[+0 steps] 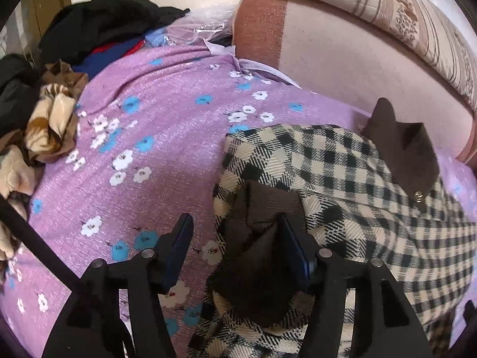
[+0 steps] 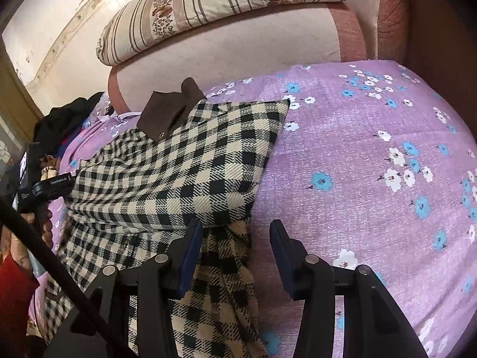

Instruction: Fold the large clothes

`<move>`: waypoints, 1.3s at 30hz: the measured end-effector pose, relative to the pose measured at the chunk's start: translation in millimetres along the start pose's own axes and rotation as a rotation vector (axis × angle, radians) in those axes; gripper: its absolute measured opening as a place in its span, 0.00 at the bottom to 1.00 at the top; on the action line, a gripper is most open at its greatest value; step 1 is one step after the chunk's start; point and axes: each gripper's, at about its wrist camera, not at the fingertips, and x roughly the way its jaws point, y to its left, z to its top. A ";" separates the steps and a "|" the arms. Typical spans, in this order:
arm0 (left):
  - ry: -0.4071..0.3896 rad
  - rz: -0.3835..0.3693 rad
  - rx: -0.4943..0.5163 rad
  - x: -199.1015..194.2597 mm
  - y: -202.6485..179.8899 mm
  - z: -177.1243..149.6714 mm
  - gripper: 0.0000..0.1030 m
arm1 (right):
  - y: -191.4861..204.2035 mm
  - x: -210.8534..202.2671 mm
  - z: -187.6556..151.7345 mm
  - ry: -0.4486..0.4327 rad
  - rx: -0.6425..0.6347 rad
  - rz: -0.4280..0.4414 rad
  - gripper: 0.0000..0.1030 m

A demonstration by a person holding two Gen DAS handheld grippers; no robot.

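Note:
A black-and-cream checked coat (image 1: pixel 351 185) with a brown collar (image 1: pixel 402 149) lies partly folded on the purple flowered bedsheet (image 1: pixel 143 149). It also shows in the right wrist view (image 2: pixel 184 173). My left gripper (image 1: pixel 235 232) is open over the coat's left edge, with a brown cuff (image 1: pixel 262 256) lying between its fingers. My right gripper (image 2: pixel 235 235) is open at the coat's right lower corner, its left finger (image 2: pixel 193 238) against the fabric. The left gripper's body (image 2: pixel 41 188) shows at the coat's far side in the right wrist view.
A heap of dark, red and blue clothes (image 1: pixel 104 26) and a crumpled tan blanket (image 1: pixel 50 125) lie at the bed's left. A padded pink headboard (image 1: pixel 342 50) with a striped pillow (image 2: pixel 208 9) on top stands behind the coat. Purple sheet (image 2: pixel 372 164) extends to the right.

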 end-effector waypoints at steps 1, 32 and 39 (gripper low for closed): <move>0.001 -0.012 -0.001 -2.4 1.2 0.9 0.57 | -1.4 -1.4 0.7 -0.003 0.003 -0.003 0.49; -0.375 0.002 0.034 -166.0 42.5 -124.7 0.85 | 65.4 -112.5 -99.6 0.018 -0.080 -0.123 0.51; -0.352 0.015 -0.063 -169.3 72.9 -117.9 0.85 | 87.1 -104.0 -75.2 0.029 -0.124 -0.120 0.51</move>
